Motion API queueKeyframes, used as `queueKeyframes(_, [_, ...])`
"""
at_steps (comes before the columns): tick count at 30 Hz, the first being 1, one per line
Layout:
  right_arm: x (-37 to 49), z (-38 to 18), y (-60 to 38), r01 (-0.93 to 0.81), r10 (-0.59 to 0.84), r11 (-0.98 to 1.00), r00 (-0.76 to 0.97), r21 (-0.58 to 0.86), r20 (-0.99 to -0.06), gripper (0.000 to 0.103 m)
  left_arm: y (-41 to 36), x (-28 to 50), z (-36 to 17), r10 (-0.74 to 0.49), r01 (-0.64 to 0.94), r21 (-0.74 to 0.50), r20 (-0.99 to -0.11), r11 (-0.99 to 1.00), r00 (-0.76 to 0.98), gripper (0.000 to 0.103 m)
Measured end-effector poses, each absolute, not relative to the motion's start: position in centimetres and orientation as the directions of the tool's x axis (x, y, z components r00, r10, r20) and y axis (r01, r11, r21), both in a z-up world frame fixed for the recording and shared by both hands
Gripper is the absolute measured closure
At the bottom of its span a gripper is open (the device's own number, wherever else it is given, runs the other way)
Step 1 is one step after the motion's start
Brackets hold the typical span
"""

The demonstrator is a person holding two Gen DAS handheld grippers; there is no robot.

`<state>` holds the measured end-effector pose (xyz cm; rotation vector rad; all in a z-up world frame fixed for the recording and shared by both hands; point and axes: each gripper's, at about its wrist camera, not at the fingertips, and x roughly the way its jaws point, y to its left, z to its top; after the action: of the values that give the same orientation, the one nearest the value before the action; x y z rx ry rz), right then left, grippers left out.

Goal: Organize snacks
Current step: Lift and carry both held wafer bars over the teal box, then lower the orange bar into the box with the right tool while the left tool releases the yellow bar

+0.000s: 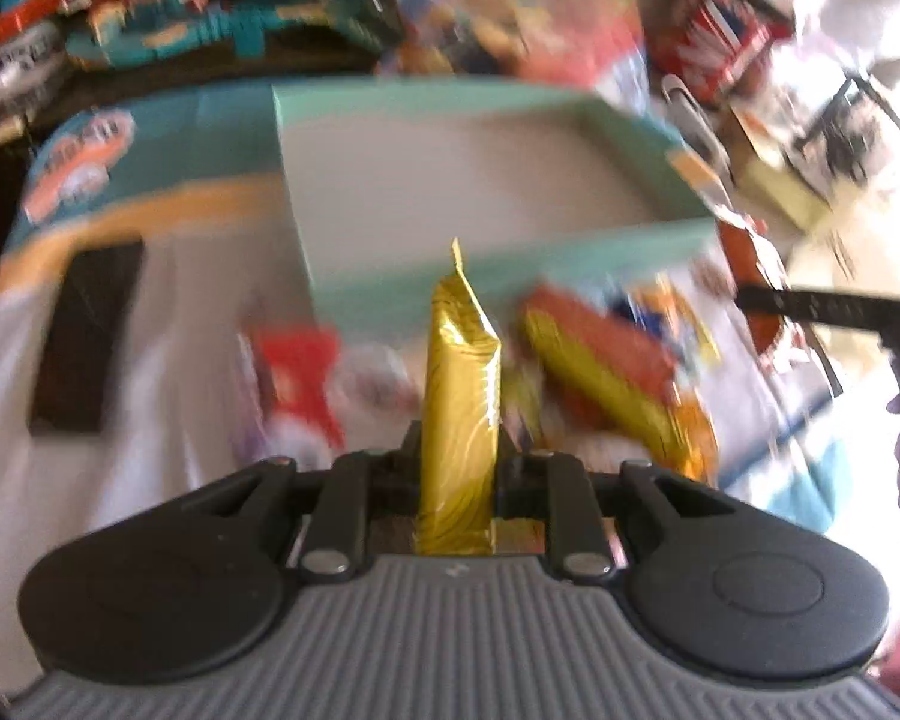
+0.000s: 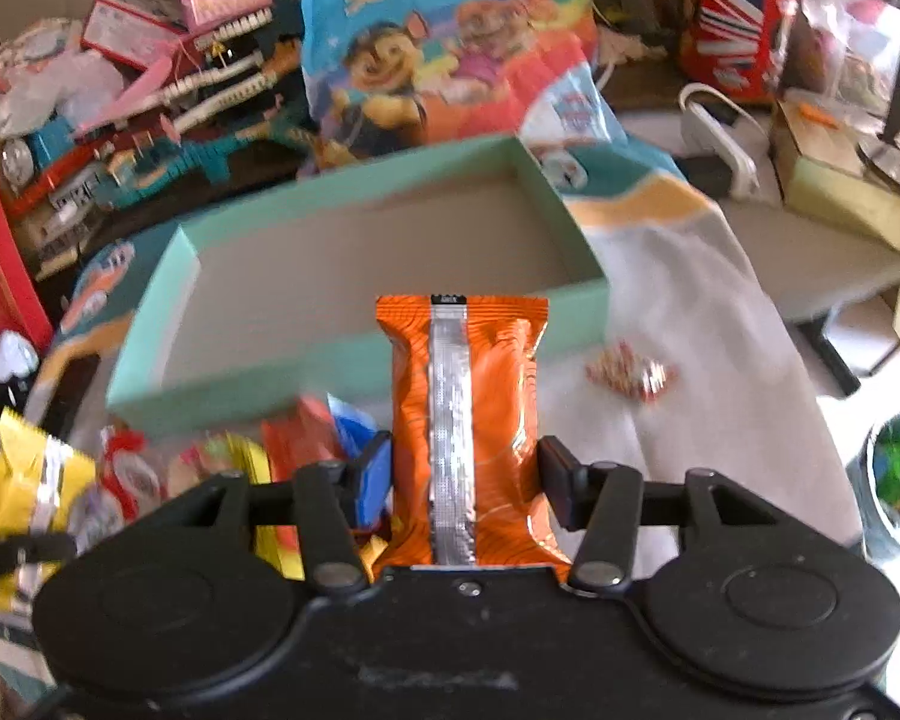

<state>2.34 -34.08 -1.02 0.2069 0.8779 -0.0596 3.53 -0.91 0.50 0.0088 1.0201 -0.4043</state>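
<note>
Each tool grips one snack so that it can go into the empty green box (image 2: 168, 276) ahead: the left gripper (image 1: 459, 450) is clamped on a gold packet (image 1: 459, 408), probably edge-on in this blurred view, and the right gripper (image 2: 465, 474) squeezes an orange packet (image 2: 498, 396) lying flat between its fingers.
</note>
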Motion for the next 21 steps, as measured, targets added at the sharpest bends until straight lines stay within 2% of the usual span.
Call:
queueKeyframes(5, [8.4, 1.4, -35.5, 0.105, 0.071, 0.977, 0.665, 0.187, -0.744, 0.052, -1.6, 10.5, 2.5, -0.295, 0.292, -0.156, -0.798, 0.944, 0.525, 0.083])
queueKeyframes(10, [15.9, 1.7, -36.4, 0.084, 0.071, 0.983, 0.659, 0.166, -0.749, 0.052, -2.4, 18.1, 2.1, -0.27, 0.235, -0.164, -0.792, 0.958, 0.548, 0.083])
queueKeyframes(19, [26.3, -3.6, -37.6, 0.112, 0.041, 0.984, 0.609, 0.137, -0.792, 0.051, -3.6, 27.8, -2.4, -0.231, 0.192, -0.15, -0.813, 0.97, 0.535, 0.083])
queueKeyframes(20, [26.8, -4.1, -37.6, 0.115, 0.037, 0.984, 0.613, 0.136, -0.789, 0.048, -3.6, 28.2, -2.7, -0.215, 0.186, -0.134, -0.814, 0.973, 0.54, 0.078])
queueKeyframes(21, [27.4, -4.7, -37.7, 0.124, 0.028, 0.983, 0.622, 0.134, -0.782, 0.045, -3.8, 28.7, -3.0, -0.193, 0.179, -0.111, -0.812, 0.978, 0.551, 0.058])
